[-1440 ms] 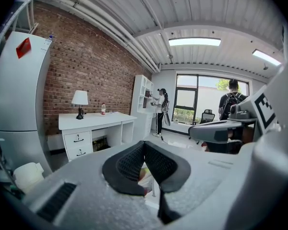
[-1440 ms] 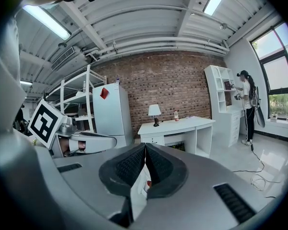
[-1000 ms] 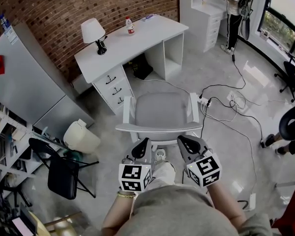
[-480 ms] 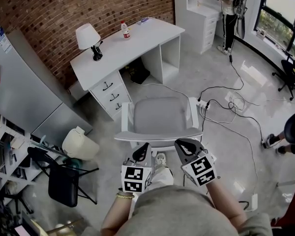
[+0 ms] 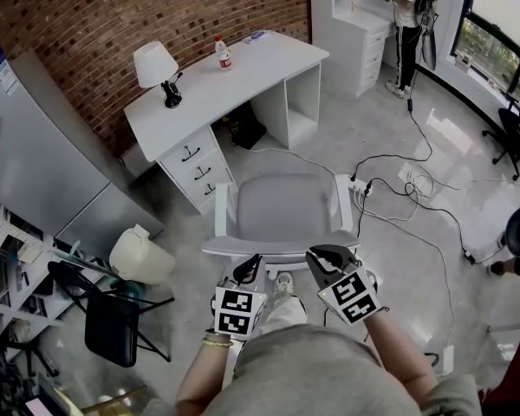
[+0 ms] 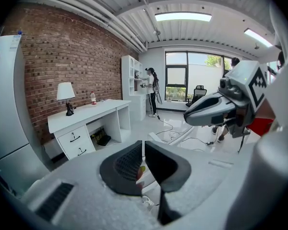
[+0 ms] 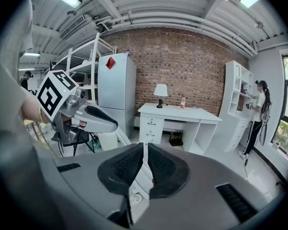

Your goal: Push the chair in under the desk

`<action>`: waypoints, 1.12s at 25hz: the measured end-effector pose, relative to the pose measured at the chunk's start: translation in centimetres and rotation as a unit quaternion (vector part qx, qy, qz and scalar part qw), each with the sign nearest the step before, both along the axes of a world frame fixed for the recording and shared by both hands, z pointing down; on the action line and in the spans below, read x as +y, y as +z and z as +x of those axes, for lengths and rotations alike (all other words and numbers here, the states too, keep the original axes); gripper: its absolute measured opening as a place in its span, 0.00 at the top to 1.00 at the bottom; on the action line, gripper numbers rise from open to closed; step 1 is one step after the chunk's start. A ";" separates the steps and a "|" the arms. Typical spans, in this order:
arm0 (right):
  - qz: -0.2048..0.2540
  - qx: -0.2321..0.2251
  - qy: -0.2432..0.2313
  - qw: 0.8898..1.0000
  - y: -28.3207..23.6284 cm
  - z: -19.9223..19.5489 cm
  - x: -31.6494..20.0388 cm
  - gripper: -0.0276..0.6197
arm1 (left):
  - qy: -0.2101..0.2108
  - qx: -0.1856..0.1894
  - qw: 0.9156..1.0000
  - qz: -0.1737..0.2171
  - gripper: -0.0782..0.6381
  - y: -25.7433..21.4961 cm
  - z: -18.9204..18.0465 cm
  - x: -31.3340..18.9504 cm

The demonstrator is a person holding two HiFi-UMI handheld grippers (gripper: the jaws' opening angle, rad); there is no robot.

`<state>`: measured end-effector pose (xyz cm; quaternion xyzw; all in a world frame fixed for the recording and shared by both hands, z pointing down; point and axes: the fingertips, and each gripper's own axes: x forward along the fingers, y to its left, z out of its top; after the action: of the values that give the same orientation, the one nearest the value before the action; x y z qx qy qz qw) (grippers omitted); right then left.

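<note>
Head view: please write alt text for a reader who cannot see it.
A person's two shut, empty grippers, left gripper and right gripper, hang close behind the backrest of a grey-seated white armchair. The chair faces a white desk with drawers against a brick wall, not yet under it.

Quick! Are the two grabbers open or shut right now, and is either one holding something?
Left gripper: shut, holding nothing.
Right gripper: shut, holding nothing.

L gripper (image 5: 254,262) & R gripper (image 5: 314,258) are pointing fwd, side by side, angling down. Both are holding jaws shut, nothing btwn.
</note>
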<state>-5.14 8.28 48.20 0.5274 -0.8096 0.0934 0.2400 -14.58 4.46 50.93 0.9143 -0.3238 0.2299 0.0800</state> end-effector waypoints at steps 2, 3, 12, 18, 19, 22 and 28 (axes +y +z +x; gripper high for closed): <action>-0.004 0.006 -0.009 1.000 0.2 0.0 -0.2 0.94 | 0.008 -0.006 1.000 -0.007 0.87 0.4 0.1 -0.2; -0.007 0.009 -0.013 1.000 0.4 0.0 -0.2 0.94 | 0.013 -0.009 1.000 -0.011 0.85 0.7 0.1 -0.2; -0.041 0.053 -0.072 0.995 2.2 -0.6 -0.8 0.78 | 0.109 -0.078 0.991 -0.016 0.70 2.8 0.3 -0.1; -0.052 0.095 -0.109 0.988 3.0 -0.7 -0.9 0.78 | 0.157 -0.129 0.979 -0.015 0.68 4.2 0.2 -0.4; -0.056 0.100 -0.115 0.987 3.2 -0.7 -0.9 0.78 | 0.164 -0.137 0.977 -0.015 0.68 4.3 0.2 -0.5; -0.073 0.112 -0.133 0.982 3.9 -0.8 -1.0 0.78 | 0.191 -0.166 0.967 -0.015 0.69 5.1 0.1 -0.5; -0.105 0.138 -0.165 0.971 5.3 -0.4 -1.2 0.78 | 0.234 -0.221 0.947 0.000 0.68 6.2 0.2 -1.1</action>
<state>-5.51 7.12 53.46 0.3662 -0.8303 0.0636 0.4152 -14.42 3.40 57.14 0.8906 -0.1107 0.4382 -0.0499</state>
